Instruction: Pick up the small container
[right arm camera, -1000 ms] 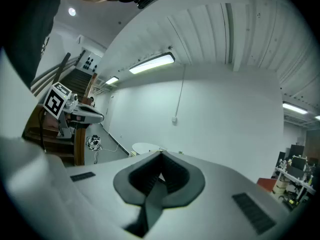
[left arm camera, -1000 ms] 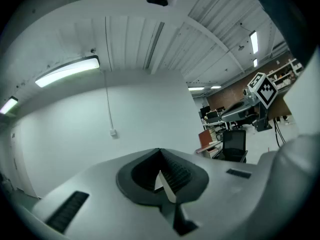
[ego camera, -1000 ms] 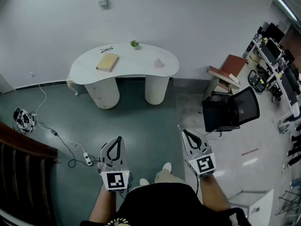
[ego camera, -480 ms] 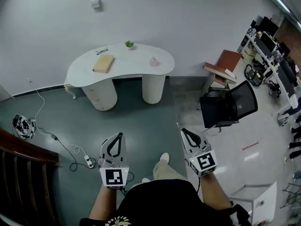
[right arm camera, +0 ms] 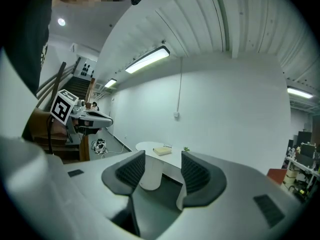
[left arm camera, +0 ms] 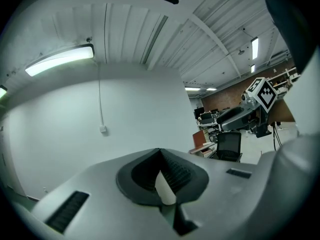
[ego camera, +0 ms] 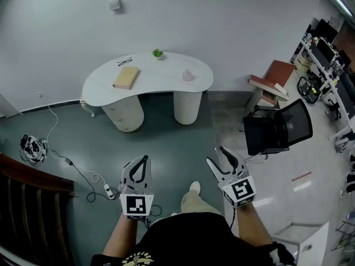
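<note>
Early going here: nothing is picked up yet. The container (ego camera: 188, 75) is sitting on the tabletop (ego camera: 161, 83), toward its 3 o'clock end, and a wide stretch of floor (ego camera: 166, 143) is separating it from both grippers. From the person it is lying ahead at about 12 o'clock. A book (ego camera: 126, 75) at the 9 o'clock end and a plant (ego camera: 158, 53) on the 12 o'clock edge are sharing the surface with it.

The left gripper (ego camera: 142, 159) is hanging low in the head view, around 7 o'clock, pointing ahead and close to level. Its jaws are pressing together at the tips and pinching nothing. The right gripper (ego camera: 217, 155) is sitting around 5 o'clock, angling toward 11. Its jaws have just been opening and are standing spread wide, with nothing between them; only the far tabletop is showing through the gap.

By my reckoning the whole job is left: the walk over, the reach, the closing and the lift. The right gripper looks like the one being readied.
</note>
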Tool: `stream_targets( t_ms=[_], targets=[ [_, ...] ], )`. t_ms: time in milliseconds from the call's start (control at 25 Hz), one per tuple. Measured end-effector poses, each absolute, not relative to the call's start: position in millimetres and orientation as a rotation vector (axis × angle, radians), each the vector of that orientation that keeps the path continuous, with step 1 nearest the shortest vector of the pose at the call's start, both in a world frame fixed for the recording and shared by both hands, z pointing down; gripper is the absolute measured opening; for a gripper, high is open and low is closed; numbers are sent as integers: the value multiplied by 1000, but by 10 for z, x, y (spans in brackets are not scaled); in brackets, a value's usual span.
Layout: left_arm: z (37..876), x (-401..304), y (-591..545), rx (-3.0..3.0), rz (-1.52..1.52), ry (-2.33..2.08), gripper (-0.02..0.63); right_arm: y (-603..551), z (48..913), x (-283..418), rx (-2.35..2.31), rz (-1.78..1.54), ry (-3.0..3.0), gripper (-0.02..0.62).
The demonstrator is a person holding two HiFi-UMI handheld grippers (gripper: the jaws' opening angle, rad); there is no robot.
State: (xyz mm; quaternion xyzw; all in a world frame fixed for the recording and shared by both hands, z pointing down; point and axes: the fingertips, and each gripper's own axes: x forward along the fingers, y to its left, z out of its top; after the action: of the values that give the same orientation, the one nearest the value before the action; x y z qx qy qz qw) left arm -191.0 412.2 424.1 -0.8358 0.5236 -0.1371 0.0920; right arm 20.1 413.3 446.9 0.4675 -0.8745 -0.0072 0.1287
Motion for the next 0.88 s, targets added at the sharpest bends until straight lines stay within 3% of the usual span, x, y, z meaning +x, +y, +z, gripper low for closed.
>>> stream_targets(
  t_ms=[880],
  targets=[
    [4124, -1167, 2359, -2475, -387, 1663, 5, 2196, 4379, 873, 1234, 29, -2662, 224]
  ],
)
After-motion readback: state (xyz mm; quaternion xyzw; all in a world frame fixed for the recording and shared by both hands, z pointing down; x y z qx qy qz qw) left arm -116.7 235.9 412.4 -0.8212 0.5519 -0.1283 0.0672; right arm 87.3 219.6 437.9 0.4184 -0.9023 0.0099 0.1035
